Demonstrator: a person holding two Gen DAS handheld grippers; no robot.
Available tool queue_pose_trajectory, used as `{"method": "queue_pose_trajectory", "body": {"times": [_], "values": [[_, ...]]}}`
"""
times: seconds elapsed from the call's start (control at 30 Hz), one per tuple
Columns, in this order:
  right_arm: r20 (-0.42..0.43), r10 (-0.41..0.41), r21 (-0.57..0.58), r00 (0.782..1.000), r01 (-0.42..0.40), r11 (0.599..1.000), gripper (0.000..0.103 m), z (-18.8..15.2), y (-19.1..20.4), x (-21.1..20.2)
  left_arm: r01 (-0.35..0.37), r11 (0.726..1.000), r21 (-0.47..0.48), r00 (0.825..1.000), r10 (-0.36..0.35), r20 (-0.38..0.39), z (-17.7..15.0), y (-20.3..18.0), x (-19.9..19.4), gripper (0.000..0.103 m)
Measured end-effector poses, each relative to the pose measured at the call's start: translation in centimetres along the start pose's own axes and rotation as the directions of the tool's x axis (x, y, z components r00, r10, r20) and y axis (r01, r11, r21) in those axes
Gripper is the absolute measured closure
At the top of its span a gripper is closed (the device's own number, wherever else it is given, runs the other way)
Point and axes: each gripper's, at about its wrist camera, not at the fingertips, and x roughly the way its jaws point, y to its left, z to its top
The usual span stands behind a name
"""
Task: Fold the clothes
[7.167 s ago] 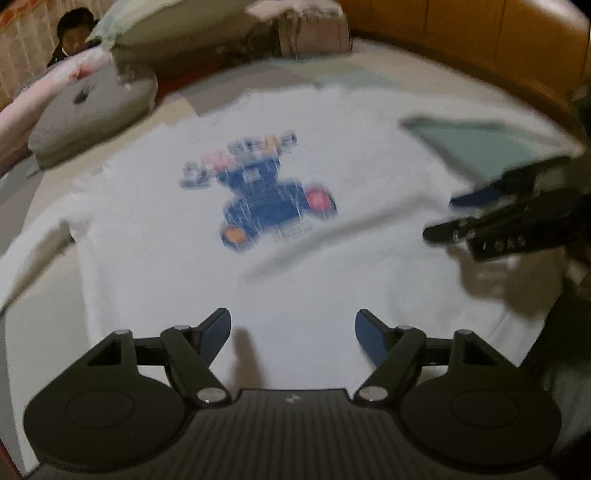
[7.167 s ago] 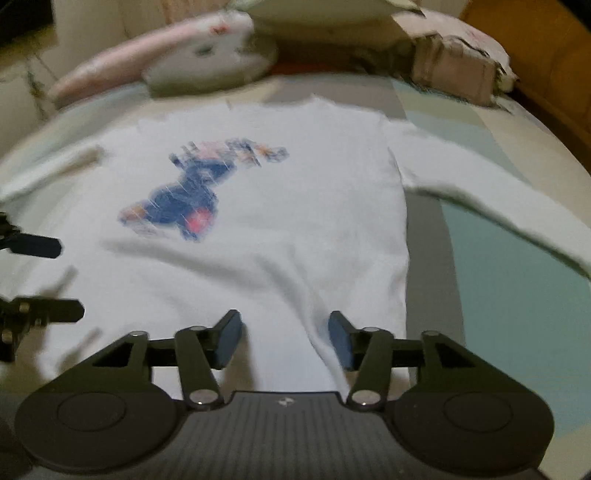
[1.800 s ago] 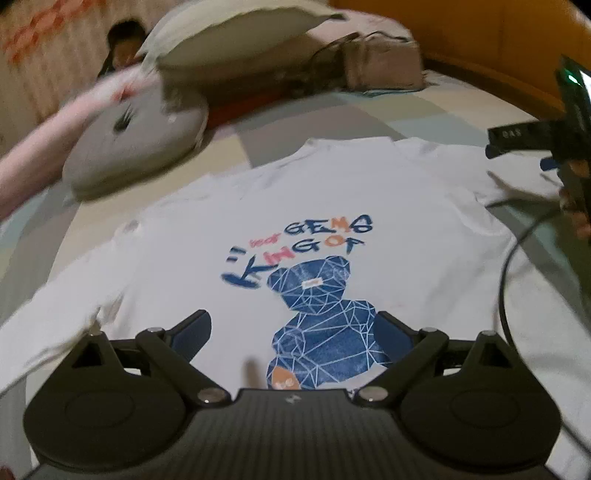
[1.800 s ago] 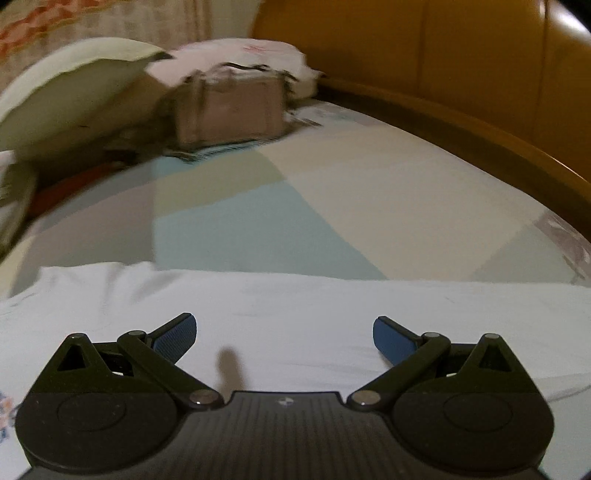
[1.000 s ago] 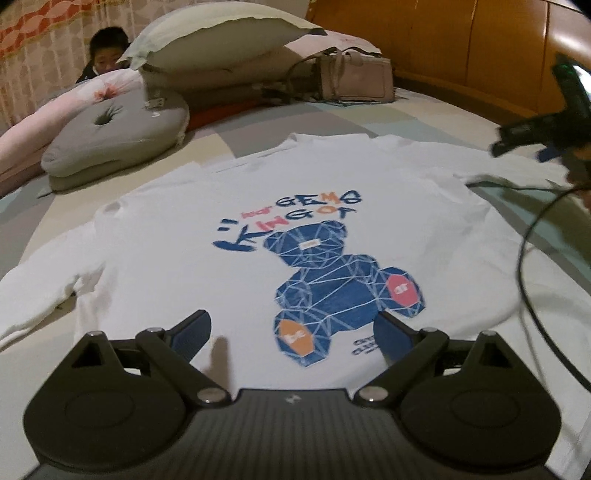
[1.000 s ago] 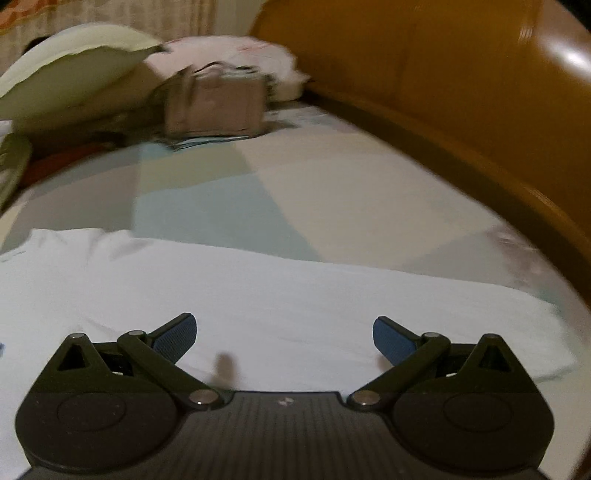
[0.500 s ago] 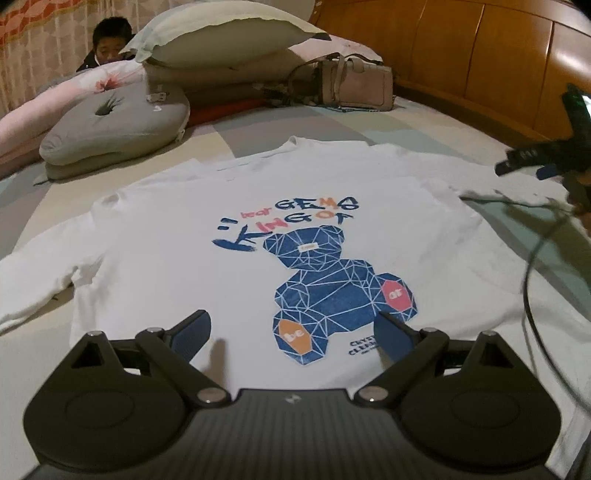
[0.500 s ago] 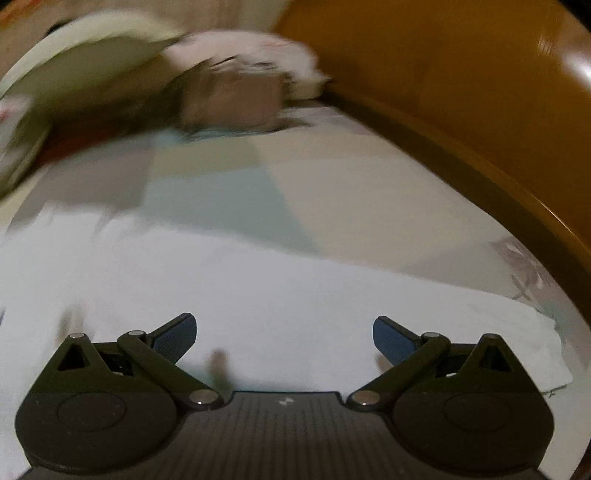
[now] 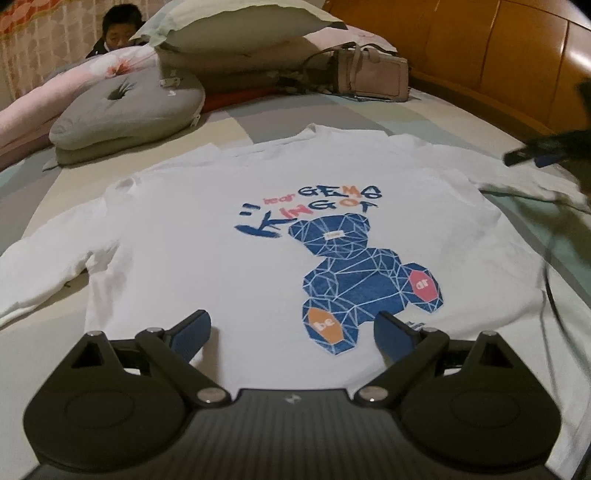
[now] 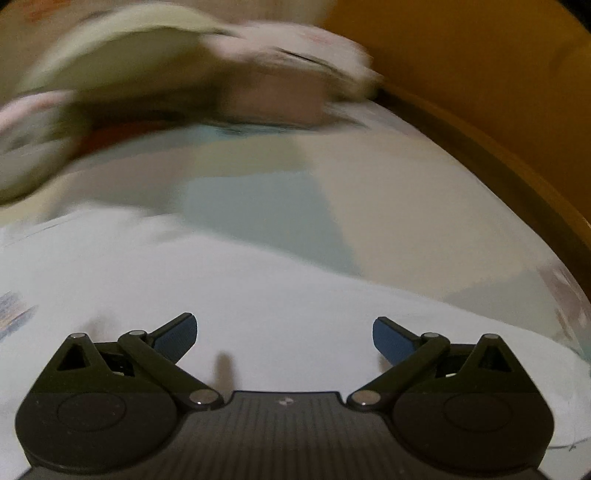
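While the left wrist view is almost unchanged from half a second ago, the right wrist view has blurred further and swung a little, so the far pillows smear into streaks. One white long-sleeved shirt (image 9: 207, 266) lies flat, print side up, on the bed (image 9: 436, 110), its hem toward the left gripper (image 9: 291, 328) and its neck toward the pillows. The left gripper hangs over the hem with its two blue-padded fingers (image 9: 190, 330) spread wide and nothing between them. The right gripper (image 10: 284, 336) hangs over the shirt's right sleeve (image 10: 332, 317), its fingers likewise spread apart and holding nothing; in the left wrist view it shows as a dark blurred shape (image 9: 546, 151) beside that sleeve. Beyond the shirt's neck sit one grey ring cushion (image 9: 125, 110), one pale green pillow (image 9: 236, 22), one pink quilt (image 9: 62, 92) and one beige handbag (image 9: 373, 75). One person's head (image 9: 118, 31) shows behind the quilt. Right of the shirt runs the wooden bed frame (image 9: 491, 55).
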Motion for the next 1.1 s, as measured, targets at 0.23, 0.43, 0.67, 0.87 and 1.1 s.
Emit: {"method": "queue_pose_trajectory", "body": {"times": [0.23,0.43,0.67,0.87,1.1], "values": [[-0.044,0.363,-0.316,0.931,-0.358,0.879,0.0,-7.9,12.4,-9.4,-0.002,1.0,-0.011,1.0,0.002,0.002,0.0,0.6,-0.9,0.008],[-0.129,0.435,-0.37,0.891,-0.45,0.812,0.0,-11.9,19.6,-9.3,0.016,1.0,-0.016,0.999,-0.016,0.028,0.0,0.8,-2.1,0.008],[-0.129,0.317,-0.263,0.94,-0.34,0.903,0.0,-14.1,21.3,-7.6,0.017,1.0,-0.012,0.999,-0.017,0.037,-0.4,1.0,-2.9,0.008],[-0.197,0.376,-0.268,0.905,-0.419,0.867,0.0,-14.9,21.2,-10.6,0.03,0.999,-0.015,0.999,-0.03,0.036,-0.1,0.7,-2.7,0.008],[-0.18,0.294,-0.167,0.939,-0.324,0.931,0.0,-14.2,19.1,-10.1,0.015,1.0,0.01,1.0,-0.016,0.022,-0.1,0.1,-2.3,0.008]]}}
